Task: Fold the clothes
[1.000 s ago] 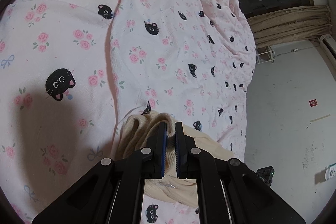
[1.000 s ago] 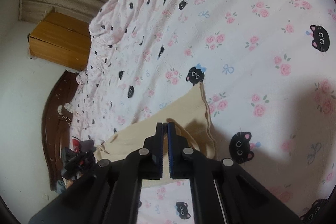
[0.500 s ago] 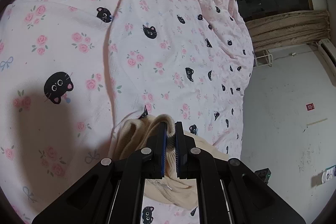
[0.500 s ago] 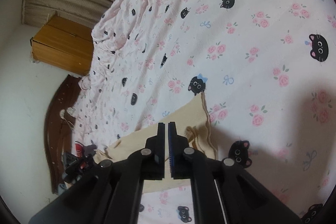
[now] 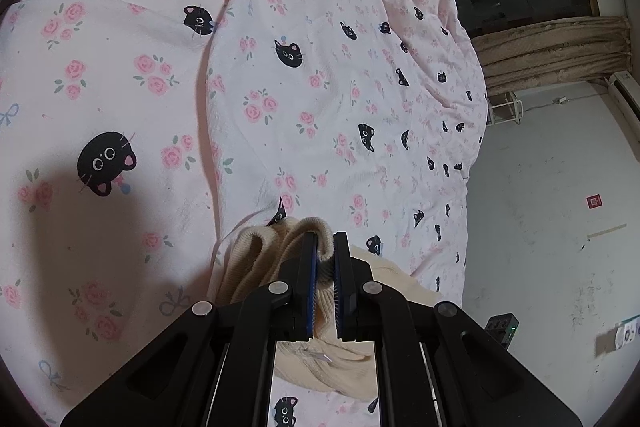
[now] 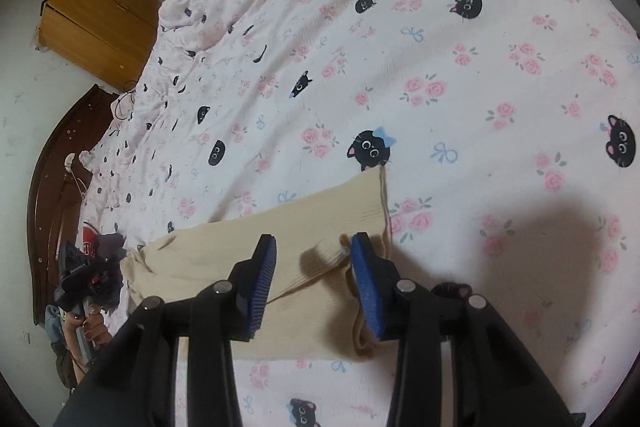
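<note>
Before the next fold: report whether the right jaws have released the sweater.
Released, opening: right gripper pads stand apart, cream sweater lying loose between them.

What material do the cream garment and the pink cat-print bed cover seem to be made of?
Cream garment: probably a knit, wool or acrylic, matte; fine ribs show along its edge.
Pink cat-print bed cover: probably a woven cotton, matte, with a slightly crinkled surface and soft creases. The fibre itself cannot be told.

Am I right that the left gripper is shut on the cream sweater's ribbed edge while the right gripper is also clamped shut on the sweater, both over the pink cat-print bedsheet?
Not quite. The left gripper is shut on the cream sweater, but the right gripper is not clamped: the right wrist view shows its jaws opening, apart over the sweater. Both are over the pink cat-print bedsheet.
</note>
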`<state>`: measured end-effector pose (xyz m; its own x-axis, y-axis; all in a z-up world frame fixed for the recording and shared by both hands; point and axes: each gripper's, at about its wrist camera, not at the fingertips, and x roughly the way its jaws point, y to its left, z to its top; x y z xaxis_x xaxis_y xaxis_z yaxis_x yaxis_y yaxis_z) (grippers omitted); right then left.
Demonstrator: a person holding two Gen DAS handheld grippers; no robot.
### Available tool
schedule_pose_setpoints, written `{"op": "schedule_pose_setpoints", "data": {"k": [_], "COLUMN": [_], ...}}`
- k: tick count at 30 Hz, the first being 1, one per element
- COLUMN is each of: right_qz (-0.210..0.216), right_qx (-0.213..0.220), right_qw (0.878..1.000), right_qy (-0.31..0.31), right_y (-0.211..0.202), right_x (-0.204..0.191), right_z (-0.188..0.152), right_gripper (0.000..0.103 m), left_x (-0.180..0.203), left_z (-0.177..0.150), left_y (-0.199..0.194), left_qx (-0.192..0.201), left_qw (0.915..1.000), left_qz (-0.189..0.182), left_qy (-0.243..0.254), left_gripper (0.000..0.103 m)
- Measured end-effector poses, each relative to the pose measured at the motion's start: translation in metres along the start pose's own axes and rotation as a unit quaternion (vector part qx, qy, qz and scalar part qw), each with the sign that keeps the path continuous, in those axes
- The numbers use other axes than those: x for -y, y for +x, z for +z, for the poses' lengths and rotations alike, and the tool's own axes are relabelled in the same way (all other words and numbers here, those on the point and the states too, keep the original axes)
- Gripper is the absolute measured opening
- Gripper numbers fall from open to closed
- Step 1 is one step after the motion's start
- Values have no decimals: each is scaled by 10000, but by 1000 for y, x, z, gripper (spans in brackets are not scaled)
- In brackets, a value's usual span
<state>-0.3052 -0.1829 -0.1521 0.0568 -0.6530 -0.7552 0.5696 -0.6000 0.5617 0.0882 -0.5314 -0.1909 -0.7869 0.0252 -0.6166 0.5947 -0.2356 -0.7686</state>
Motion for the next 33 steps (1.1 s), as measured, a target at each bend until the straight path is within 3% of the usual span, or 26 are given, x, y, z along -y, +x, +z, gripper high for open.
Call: {"op": "schedule_pose_setpoints", "data": {"k": [2, 5, 22, 33], "right_qz": [-33, -62, 247, 241], "right_qx": [-53, -35, 492, 719], "right_qw": [10000, 10000, 9985, 9971], "right_qy": [-7, 21, -68, 23], "right_y": [7, 9, -62, -73], "right_x": [0, 0, -25, -23], "right_z": [0, 0, -8, -4], "right_gripper": [21, 10, 8, 8], "left_x": [0, 0, 22, 21], "left_z": [0, 1, -5, 1], "left_y": [-1, -2, -26, -23], "left_qx": [3, 11, 171, 278], "left_qw": [10000, 10000, 9993, 9992], "left_qz": [-4, -18, -285, -271], "left_qy": [-2, -5, 180, 96], "left_gripper": [6, 6, 6, 6]}}
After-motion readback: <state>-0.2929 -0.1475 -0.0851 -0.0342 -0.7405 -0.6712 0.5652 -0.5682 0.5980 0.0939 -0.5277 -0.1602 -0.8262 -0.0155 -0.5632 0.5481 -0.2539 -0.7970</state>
